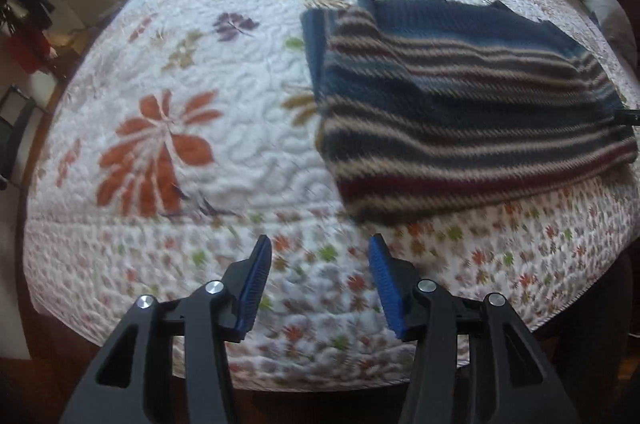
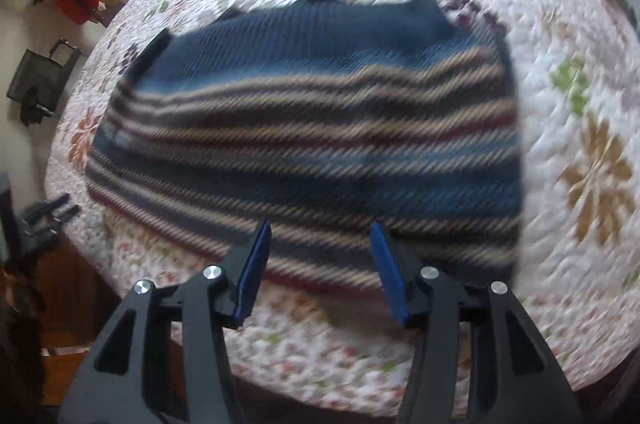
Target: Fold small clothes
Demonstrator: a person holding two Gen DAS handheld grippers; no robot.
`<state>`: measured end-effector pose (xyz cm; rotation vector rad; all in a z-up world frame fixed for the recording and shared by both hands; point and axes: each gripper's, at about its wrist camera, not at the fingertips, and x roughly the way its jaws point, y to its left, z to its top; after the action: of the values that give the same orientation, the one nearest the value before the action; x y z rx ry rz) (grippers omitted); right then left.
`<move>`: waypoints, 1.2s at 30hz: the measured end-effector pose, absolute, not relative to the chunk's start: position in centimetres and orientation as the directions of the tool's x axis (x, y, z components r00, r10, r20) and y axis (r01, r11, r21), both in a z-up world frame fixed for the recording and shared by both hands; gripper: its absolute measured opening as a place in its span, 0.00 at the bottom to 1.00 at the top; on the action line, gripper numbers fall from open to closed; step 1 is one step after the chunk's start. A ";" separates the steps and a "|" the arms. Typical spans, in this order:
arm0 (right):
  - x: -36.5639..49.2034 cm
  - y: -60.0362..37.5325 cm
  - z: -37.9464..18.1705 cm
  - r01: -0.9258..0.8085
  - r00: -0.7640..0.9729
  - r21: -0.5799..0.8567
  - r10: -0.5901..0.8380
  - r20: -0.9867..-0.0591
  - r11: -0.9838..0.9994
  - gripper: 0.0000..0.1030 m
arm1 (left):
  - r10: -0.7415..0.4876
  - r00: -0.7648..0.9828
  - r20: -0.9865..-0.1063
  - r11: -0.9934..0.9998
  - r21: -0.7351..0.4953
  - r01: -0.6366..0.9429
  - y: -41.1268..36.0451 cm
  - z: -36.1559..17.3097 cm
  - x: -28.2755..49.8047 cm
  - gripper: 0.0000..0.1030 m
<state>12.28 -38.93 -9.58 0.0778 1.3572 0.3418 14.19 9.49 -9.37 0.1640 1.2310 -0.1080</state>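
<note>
Striped knit sweater (image 2: 312,144) is lying folded on the bed's floral quilt (image 1: 192,72), stripes running nine to three. The right claw (image 2: 320,264) is hanging open over its near hem; the left claw (image 1: 320,280), open and empty, is seeing it at one o'clock, farther off.

Daylight falls evenly on the quilt (image 1: 224,72); a bright glare sits at the left wrist view's top left; both views smear with motion blur, fisheye-curved, dark at the corners
</note>
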 end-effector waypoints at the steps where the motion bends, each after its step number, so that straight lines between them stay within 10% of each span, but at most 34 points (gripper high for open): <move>1: 11.8 -38.5 -9.6 -0.196 0.169 0.260 0.293 -0.941 0.946 0.52 | 0.013 0.336 -0.942 0.984 0.072 0.164 9.2 -9.9 14.1 0.50; 14: 8.4 -37.4 -9.4 -0.101 0.183 0.386 0.398 -0.899 0.917 0.59 | -0.025 0.374 -0.927 0.999 -0.012 0.035 10.1 -13.7 17.5 0.50; 18: 8.2 -37.7 -9.4 -0.096 0.189 0.399 0.410 -0.892 0.912 0.59 | -0.058 0.368 -0.928 0.998 -0.065 -0.005 11.4 -13.1 18.3 0.14; 21: 8.1 -37.9 -9.4 -0.091 0.194 0.403 0.413 -0.890 0.911 0.59 | 0.033 0.443 -0.896 0.996 -0.007 -0.087 13.0 -10.2 17.0 0.09; 32: 8.9 -38.1 -11.1 -0.071 0.178 0.346 0.353 -0.918 0.936 0.59 | 0.006 0.465 -0.885 0.997 -0.029 -0.069 13.3 -7.1 16.5 0.13; 36: 9.0 -38.4 -11.9 -0.070 0.164 0.297 0.305 -0.938 0.952 0.59 | -0.070 0.478 -0.876 0.997 -0.042 0.068 7.9 -7.2 18.2 0.30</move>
<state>8.98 -38.39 -11.86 0.2018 1.3834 0.2695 18.19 7.94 -7.20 -0.0019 1.0692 -0.0840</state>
